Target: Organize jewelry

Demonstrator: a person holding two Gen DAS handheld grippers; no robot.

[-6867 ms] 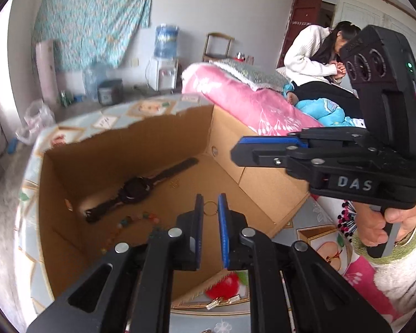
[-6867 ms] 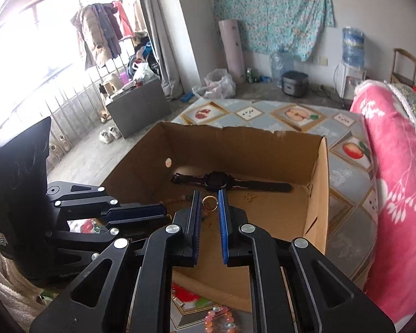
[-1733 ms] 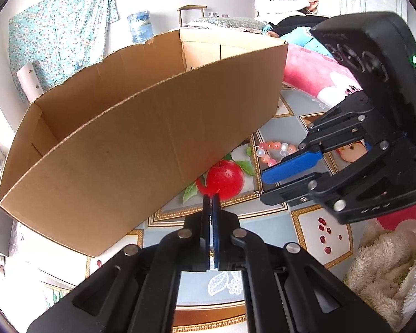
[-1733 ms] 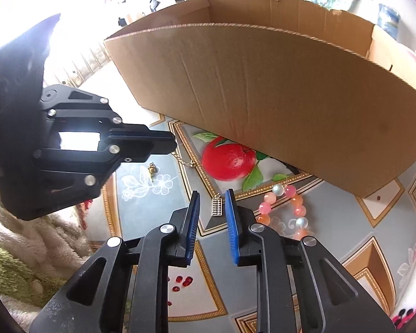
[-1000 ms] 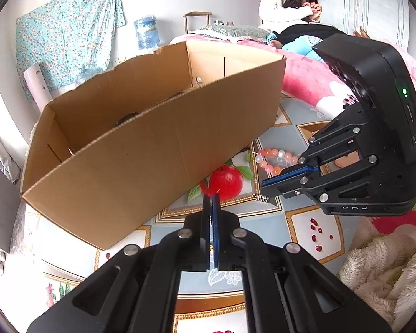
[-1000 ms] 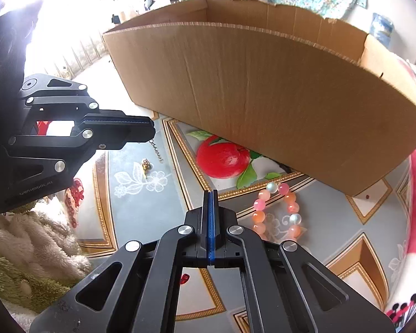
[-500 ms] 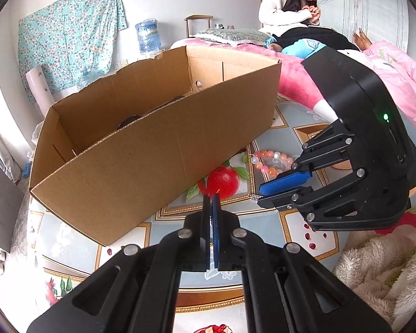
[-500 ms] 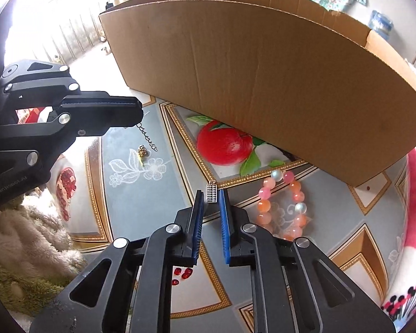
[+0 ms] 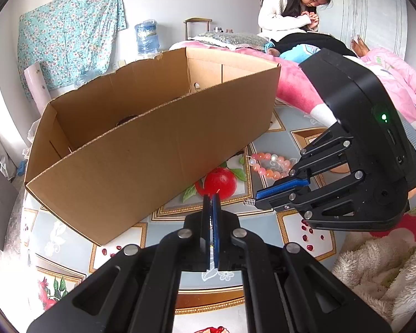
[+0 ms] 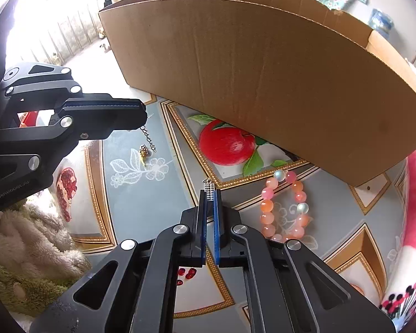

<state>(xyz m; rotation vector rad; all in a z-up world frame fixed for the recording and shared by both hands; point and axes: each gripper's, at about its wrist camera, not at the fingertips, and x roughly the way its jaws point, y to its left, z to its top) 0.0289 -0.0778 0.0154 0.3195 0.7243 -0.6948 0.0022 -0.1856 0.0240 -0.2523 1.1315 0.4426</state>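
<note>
**Silver charm pinched, gold chain hanging**

The small silver charm (image 10: 209, 191) sits at the very tips of my right tongs (image 10: 210, 194), whose blue pads have just been closing and now pinch it, low over the patterned worktop (image 10: 141, 194). From my left view the same charm (image 9: 249, 201) pokes out of the right tongs (image 9: 259, 198) at about 3 o'clock from my left tongs (image 9: 211, 198).

My left tongs are pressed shut; in the right view a fine gold chain (image 10: 147, 138) hangs from their tip (image 10: 141, 113) at about 10 o'clock of the charm, its small gold pendant (image 10: 143, 151) touching or just above the worktop; I cannot tell which.

At 3 o'clock of the charm, near it, a bracelet of pink, orange and pearly beads (image 10: 285, 205) lies flat on the worktop. At 12 o'clock a printed red apple (image 10: 226, 145) shows on the cloth, and just behind it rises the near wall of the open cardboard box (image 10: 263, 69), tall enough to hide its floor from my right view. A fluffy sleeve (image 10: 27, 249) lies at 8 o'clock. A person (image 9: 291, 8) sits on the pink bed (image 9: 296, 86) beyond the box.
</note>
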